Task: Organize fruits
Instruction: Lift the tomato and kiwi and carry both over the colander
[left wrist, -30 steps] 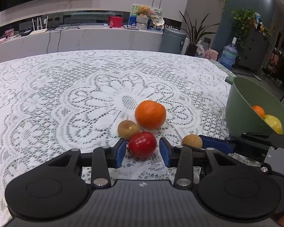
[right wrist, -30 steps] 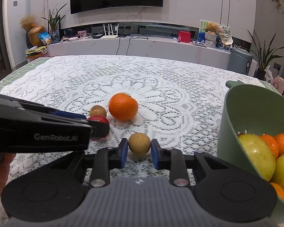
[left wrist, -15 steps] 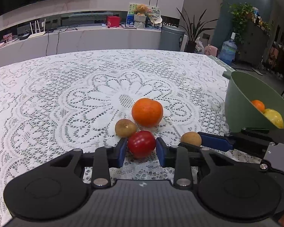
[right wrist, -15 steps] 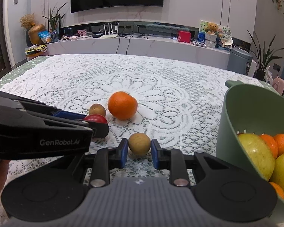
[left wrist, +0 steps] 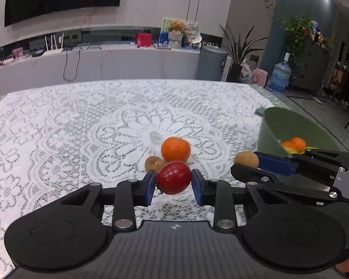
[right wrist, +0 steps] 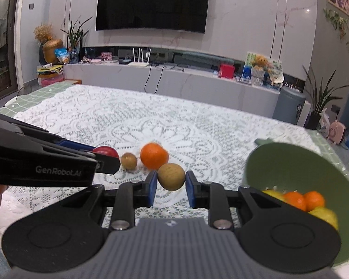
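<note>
Red fruit [left wrist: 173,181] sits btwn the blue pads [left wrist: 149,187] of the left gripper [left wrist: 173,187], both pads pressed on its sides, so it's clamped. Looks lifted off the lace tablecloth [left wrist: 58,134], though the gap underneath is hard to judge. Just past the fingertips, slightly to the left finger's side: small brown fruit [left wrist: 154,163]; straight ahead of the tips and a bit farther: orange [left wrist: 175,149], close beside the brown one.

Tan round fruit [right wrist: 171,176] is held btwn the pads of the right gripper [right wrist: 171,183], jaws closed onto it, and it appears raised above the cloth. Beyond the right gripper's left finger, the same orange and small brown fruit lie on the lace, w/ the left gripper's arm coming in from that side.

Off the right finger's side of both grippers: green colander bowl [right wrist: 290,162], holding oranges [right wrist: 314,200] and yellow fruit [right wrist: 325,216]. It stands near the right gripper, apart from its fingers.
</note>
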`<action>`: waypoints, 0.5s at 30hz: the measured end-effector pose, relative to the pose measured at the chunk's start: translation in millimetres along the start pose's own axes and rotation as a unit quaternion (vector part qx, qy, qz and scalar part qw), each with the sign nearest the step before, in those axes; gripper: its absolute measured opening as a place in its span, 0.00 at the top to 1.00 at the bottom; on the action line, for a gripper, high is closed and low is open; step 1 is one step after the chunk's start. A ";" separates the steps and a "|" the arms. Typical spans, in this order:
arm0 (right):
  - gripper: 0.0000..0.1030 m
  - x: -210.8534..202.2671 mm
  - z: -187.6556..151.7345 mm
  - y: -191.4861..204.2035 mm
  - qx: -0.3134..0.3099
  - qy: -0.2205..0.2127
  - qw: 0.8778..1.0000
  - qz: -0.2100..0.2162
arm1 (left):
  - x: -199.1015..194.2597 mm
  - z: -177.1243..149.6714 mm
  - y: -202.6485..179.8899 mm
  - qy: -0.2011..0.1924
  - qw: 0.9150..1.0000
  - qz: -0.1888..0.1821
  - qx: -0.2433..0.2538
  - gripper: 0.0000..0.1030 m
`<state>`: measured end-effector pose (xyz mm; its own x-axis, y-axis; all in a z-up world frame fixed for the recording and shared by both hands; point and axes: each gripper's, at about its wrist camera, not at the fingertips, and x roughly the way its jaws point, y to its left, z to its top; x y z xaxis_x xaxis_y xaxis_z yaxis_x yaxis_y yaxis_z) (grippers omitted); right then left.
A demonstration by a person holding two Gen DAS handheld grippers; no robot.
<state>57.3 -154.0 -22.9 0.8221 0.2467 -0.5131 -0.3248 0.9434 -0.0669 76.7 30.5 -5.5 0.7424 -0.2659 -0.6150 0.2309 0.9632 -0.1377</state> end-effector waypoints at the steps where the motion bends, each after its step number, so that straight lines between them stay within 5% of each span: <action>1: 0.78 -4.9 1.0 -1.4 0.001 -0.005 1.000 -0.002 | -4.1 1.5 -2.8 -0.004 1.000 0.000 0.003 0.64; 15: 0.78 -54.2 7.4 -45.2 0.024 -0.028 0.998 -0.045 | -35.2 25.1 -54.5 -0.056 0.996 -0.028 0.056 0.64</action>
<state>30.8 -208.4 14.2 0.8729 0.1704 -0.4571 -0.2263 0.9716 -0.0699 53.8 -13.6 43.1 0.7898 -0.3287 -0.5178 0.3384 0.9377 -0.0791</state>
